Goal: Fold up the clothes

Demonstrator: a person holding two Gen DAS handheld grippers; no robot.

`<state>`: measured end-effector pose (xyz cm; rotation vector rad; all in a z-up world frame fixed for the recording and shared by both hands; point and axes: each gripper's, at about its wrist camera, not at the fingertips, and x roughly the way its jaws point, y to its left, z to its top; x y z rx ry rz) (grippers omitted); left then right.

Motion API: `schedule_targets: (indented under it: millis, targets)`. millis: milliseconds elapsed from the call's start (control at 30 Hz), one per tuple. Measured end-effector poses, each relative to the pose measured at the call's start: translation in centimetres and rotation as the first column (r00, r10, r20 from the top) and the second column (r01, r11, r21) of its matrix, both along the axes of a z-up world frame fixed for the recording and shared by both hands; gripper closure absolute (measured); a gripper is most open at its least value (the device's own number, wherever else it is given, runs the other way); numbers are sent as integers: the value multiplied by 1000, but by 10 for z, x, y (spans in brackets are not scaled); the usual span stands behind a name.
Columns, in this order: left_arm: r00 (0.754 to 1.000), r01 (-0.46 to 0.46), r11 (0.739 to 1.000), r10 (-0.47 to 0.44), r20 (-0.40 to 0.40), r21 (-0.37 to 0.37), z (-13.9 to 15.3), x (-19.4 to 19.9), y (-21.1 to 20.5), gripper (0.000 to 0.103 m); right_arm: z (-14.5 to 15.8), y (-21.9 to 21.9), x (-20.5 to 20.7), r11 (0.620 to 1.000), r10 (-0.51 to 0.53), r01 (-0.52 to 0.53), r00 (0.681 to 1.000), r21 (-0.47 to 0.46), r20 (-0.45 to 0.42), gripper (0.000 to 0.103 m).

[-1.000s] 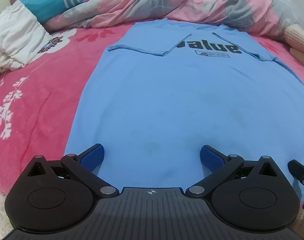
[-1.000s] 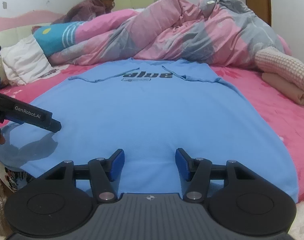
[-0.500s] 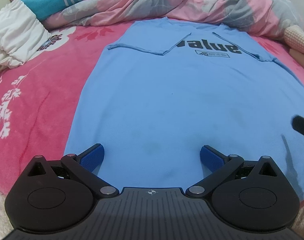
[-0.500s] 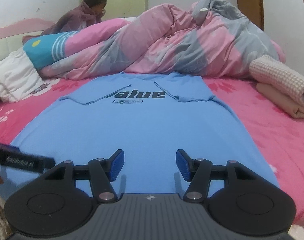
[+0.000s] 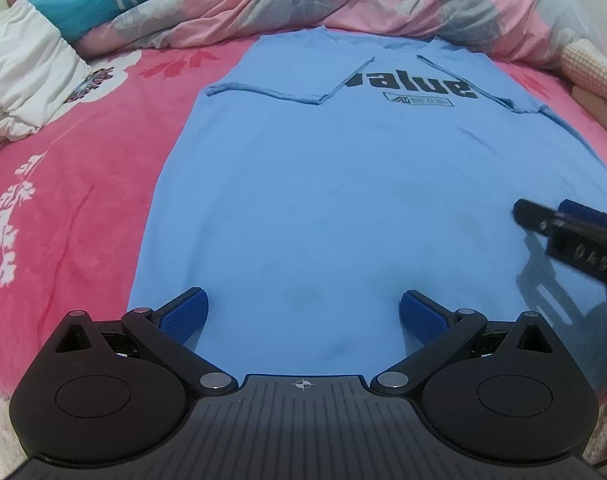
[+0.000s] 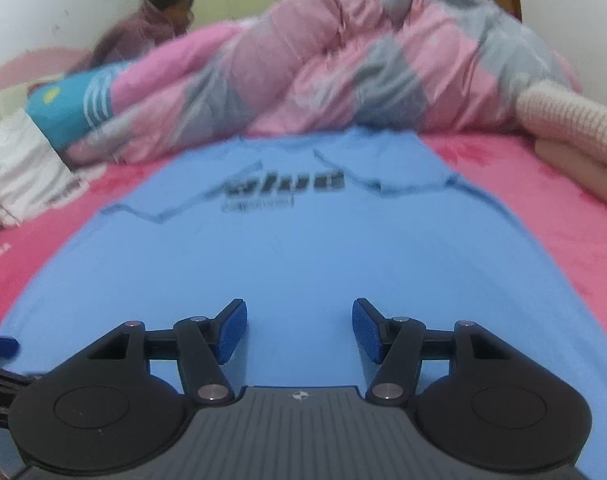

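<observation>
Hovering over the shirt (image 5: 323, 200) on the bed (image 5: 83, 168), I am keeping my left claw (image 5: 302, 314) wide while my right claw (image 6: 299, 330) is opening, empty.

Light blue shirt (image 5: 343, 208) with black lettering; pink bed (image 5: 83, 184) with white flowers; pink-and-grey quilt (image 6: 343, 72); teal pillow (image 5: 83, 4), white stripes, yellow dot; blue fingers (image 5: 183, 314).

A light blue cotton T-shirt (image 5: 343, 184) with black "value" lettering lies spread flat, print up, on the pink flowered bed sheet (image 5: 75, 184), both short sleeves folded inward over the chest, hem nearest
</observation>
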<state>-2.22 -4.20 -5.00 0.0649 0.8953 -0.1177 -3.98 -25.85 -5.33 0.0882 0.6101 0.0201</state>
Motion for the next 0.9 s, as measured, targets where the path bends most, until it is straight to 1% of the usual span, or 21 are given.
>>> schedule_targets:
  millis: [133, 167, 600, 900]
  targets:
    - [1000, 5, 1000, -5, -8, 2, 0, 2, 0, 0, -4, 13, -3, 997, 17, -16, 1000, -76, 8, 36]
    - [1000, 5, 1000, -5, -9, 3, 0, 2, 0, 0, -4, 14, -3, 997, 18, -17, 1000, -81, 9, 36]
    - [1000, 6, 1000, -6, -9, 6, 0, 2, 0, 0, -3, 17, -12, 994, 22, -22, 1000, -105, 1, 31]
    - [1000, -2, 1000, 2, 6, 2, 0, 0, 0, 0, 0, 15, -35, 993, 41, -43, 999, -110, -20, 27]
